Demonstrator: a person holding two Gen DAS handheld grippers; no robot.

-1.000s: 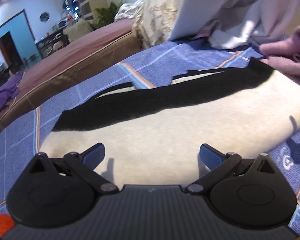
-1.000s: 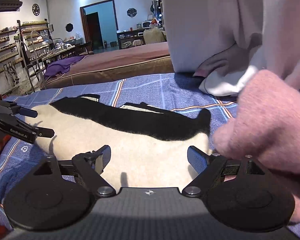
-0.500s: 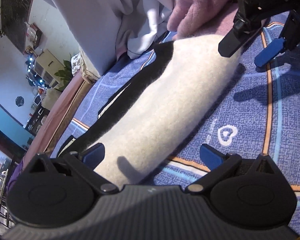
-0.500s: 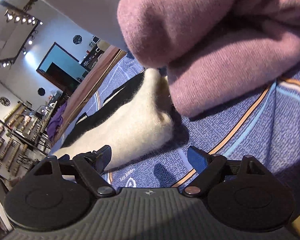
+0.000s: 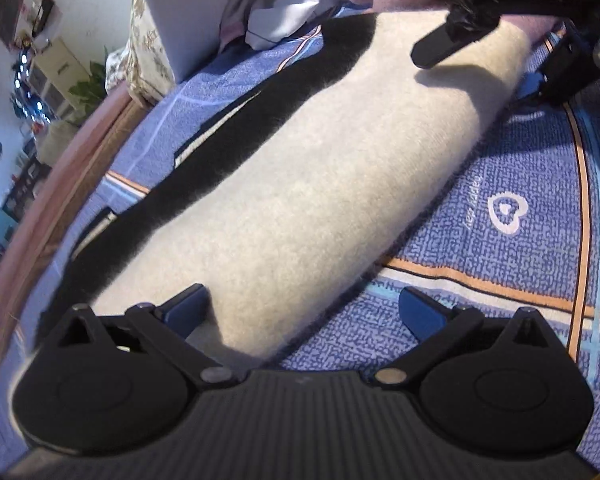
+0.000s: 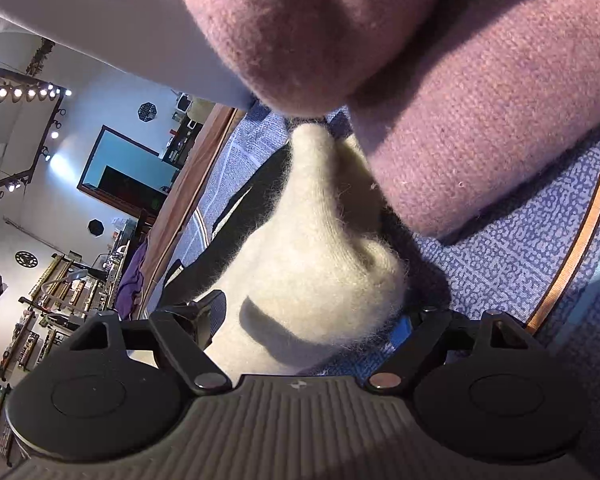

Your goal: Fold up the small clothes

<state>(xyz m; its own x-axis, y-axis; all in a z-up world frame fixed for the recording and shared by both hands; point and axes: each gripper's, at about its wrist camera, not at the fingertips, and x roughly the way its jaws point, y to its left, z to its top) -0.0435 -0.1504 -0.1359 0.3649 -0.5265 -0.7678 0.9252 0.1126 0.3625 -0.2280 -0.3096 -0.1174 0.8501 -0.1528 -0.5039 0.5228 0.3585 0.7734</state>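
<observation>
A fuzzy cream garment with a black band [image 5: 300, 184] lies stretched out on the blue patterned sheet [image 5: 520, 184]. My left gripper [image 5: 304, 308] is open at the garment's near end: its left finger is over the cream cloth and its right finger over bare sheet. In the left wrist view my right gripper [image 5: 496, 60] straddles the far end, one finger on top and one at the edge. In its own view the right gripper [image 6: 306, 320] is open, with the bunched cream end [image 6: 320, 272] sitting between its fingers.
A mauve knit garment [image 6: 460, 120] lies right against the cream garment's far end. White and pale cloths [image 5: 276, 12] are heaped behind it. A brown mattress edge [image 5: 80, 168] runs along the far side of the sheet.
Both grippers have rolled sideways and dropped to the garment's two ends. The right gripper has pushed in until the cream end sits between its fingers. Neither gripper has shut.
</observation>
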